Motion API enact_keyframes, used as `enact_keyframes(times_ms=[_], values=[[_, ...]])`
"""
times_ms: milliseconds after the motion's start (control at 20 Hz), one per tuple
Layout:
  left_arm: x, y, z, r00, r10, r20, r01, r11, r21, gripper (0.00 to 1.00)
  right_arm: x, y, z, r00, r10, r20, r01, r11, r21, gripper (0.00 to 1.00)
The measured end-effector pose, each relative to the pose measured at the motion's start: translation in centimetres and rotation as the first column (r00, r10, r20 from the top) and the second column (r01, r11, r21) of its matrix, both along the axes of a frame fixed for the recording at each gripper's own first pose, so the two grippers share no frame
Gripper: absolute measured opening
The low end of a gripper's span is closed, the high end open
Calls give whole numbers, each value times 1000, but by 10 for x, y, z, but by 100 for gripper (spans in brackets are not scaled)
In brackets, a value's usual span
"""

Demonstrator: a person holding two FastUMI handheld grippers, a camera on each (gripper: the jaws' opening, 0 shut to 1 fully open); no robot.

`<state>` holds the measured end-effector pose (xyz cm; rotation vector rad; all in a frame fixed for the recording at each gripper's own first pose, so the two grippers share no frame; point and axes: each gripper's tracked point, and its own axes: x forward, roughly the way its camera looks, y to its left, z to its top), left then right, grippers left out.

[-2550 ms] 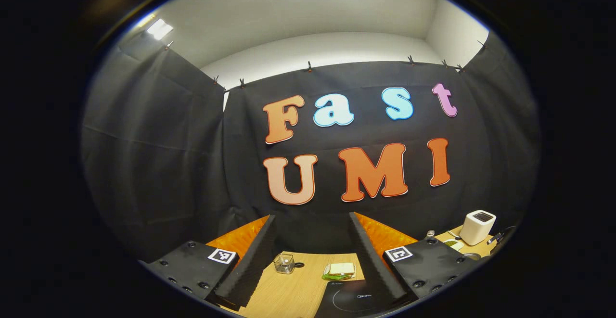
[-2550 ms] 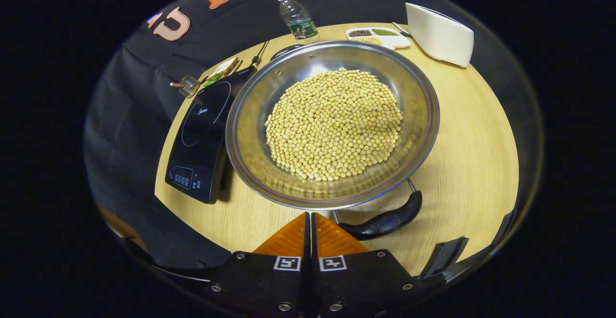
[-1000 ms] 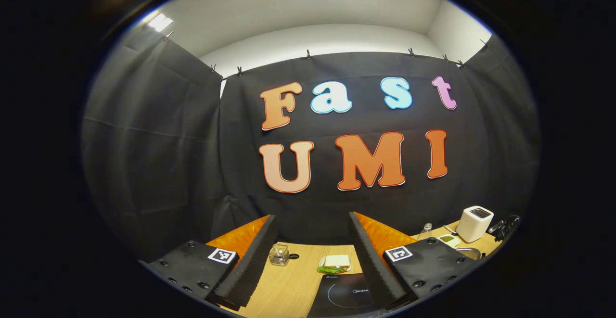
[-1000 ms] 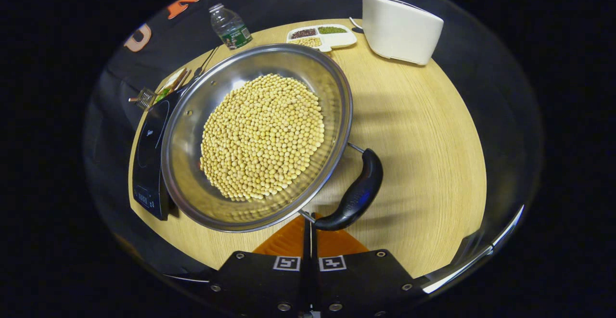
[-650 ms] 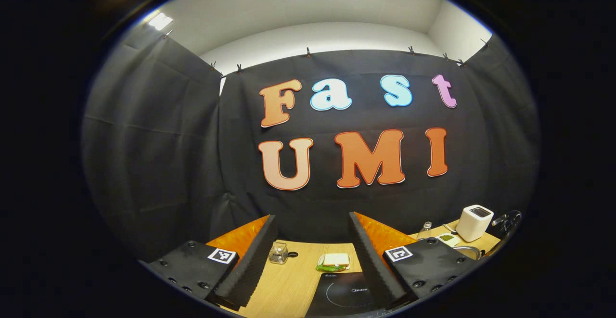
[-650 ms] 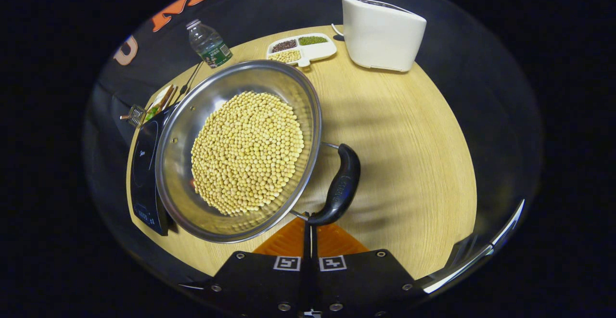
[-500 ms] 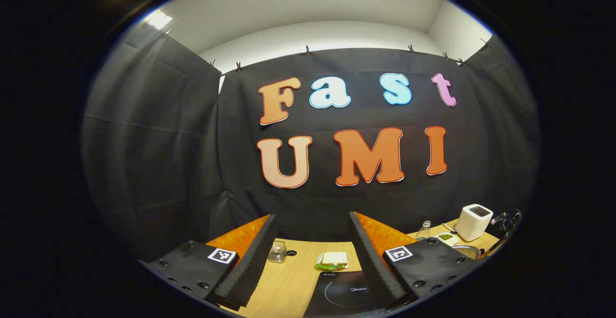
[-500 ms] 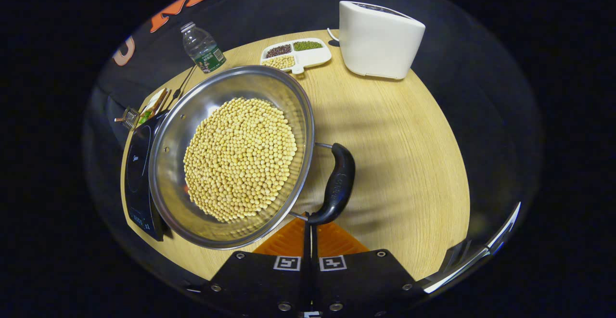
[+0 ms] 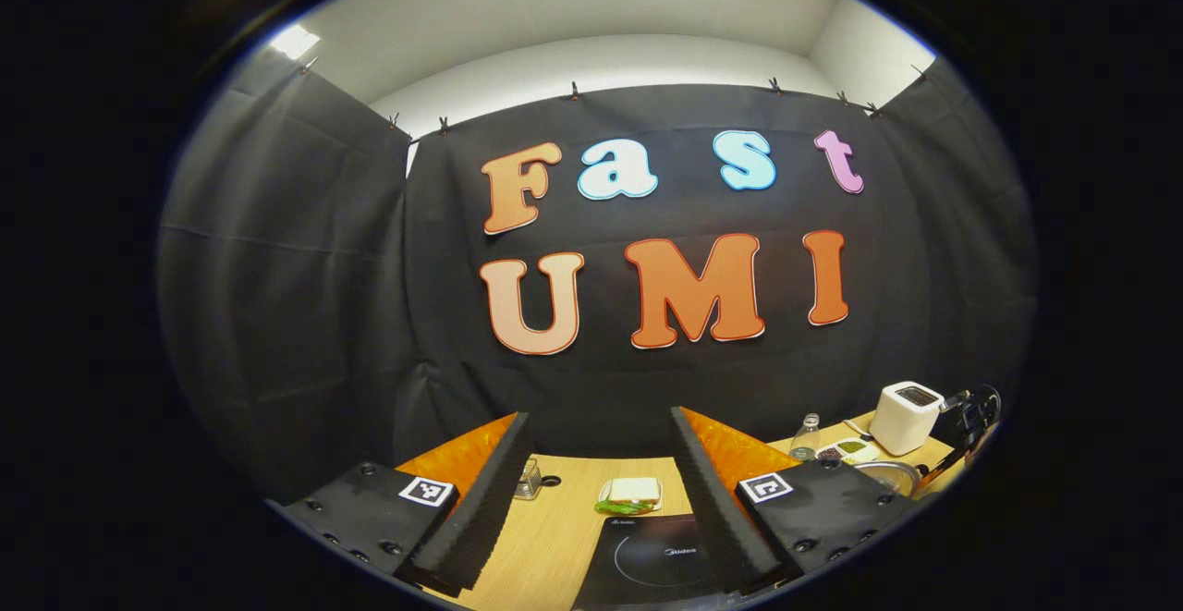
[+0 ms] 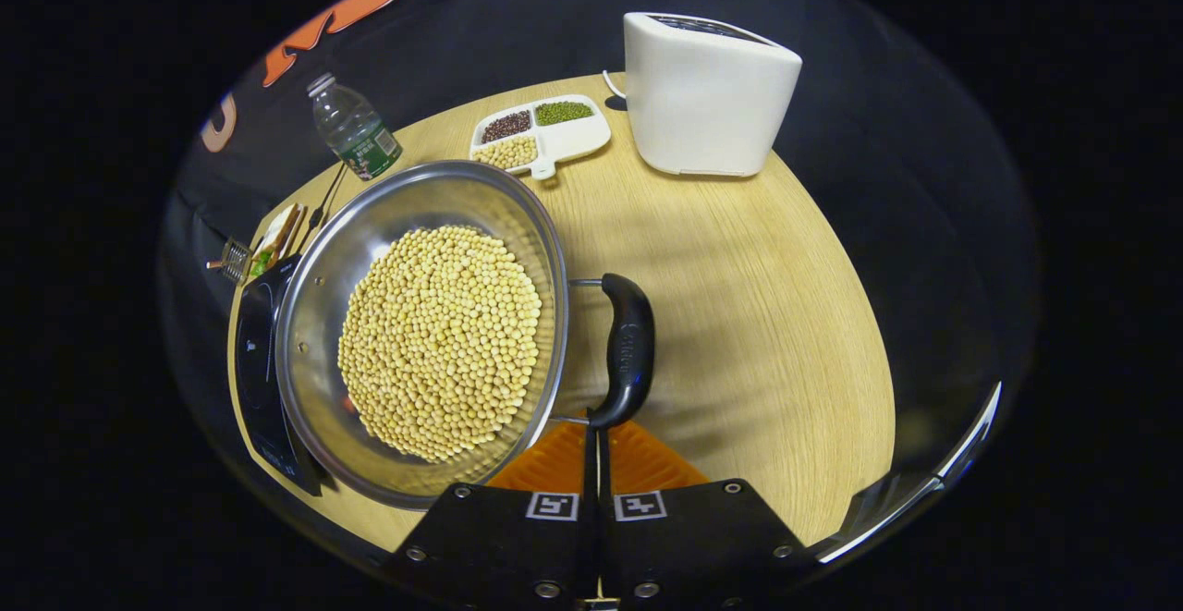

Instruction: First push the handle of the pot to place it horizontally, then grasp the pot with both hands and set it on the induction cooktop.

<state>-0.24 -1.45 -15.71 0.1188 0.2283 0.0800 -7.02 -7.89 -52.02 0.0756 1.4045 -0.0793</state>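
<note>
My closed right gripper (image 10: 591, 449) has swung the pot (image 10: 420, 334) handle (image 10: 627, 352) round beside the induction cooktop (image 10: 254, 361), push looks nearly done; left gripper (image 9: 601, 491) hangs open.

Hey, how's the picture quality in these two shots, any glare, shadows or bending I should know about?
Right gripper view: sharp; fisheye bows the table edge; soft streaky shadows lie on the wood beside the pot, whose steel wall shows mild reflections. Left gripper view: bright ceiling light glares at top left; the table things are tiny.
</note>
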Motion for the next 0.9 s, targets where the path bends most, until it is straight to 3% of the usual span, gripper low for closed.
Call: enact_keyframes(times_ms=[100, 200, 250, 300, 350, 450, 550, 900], values=[[-1, -1, -4, 1000, -2, -7, 2, 1000, 3, 100, 6, -2, -1, 1000, -9, 5, 9, 1000, -2, 0], [-2, -2, -7, 1000, -2, -13, 2, 1000, 3, 94, 15, -4, -2, 999, -28, 17, 28, 1000, -4, 0], [-4, -2, -8, 1000, -2, -17, 2, 1000, 4, 100, 20, -6, 0, 999, -33, 24, 33, 999, -8, 0], [-3, -3, -10, 1000, -3, -20, 3, 1000, 3, 100, 25, -7, 0, 999, -36, 30, 37, 999, -14, 0], [-3, -5, -14, 1000, -6, -25, 6, 1000, 2, 94, 31, -9, 1, 998, -38, 40, 39, 999, -19, 0], [-2, -9, -24, 999, -13, -45, 13, 1000, 0, 100, 42, -11, 1, 997, -49, 62, 51, 999, -20, 0], [1, -16, -32, 998, -25, -63, 25, 1000, -10, 97, 50, -12, 4, 995, -63, 80, 65, 998, -17, 0], [5, -65, -85, 978, -118, -173, 108, 992, -64, 100, 56, -14, 44, 985, -83, 154, 80, 996, 26, 1]])
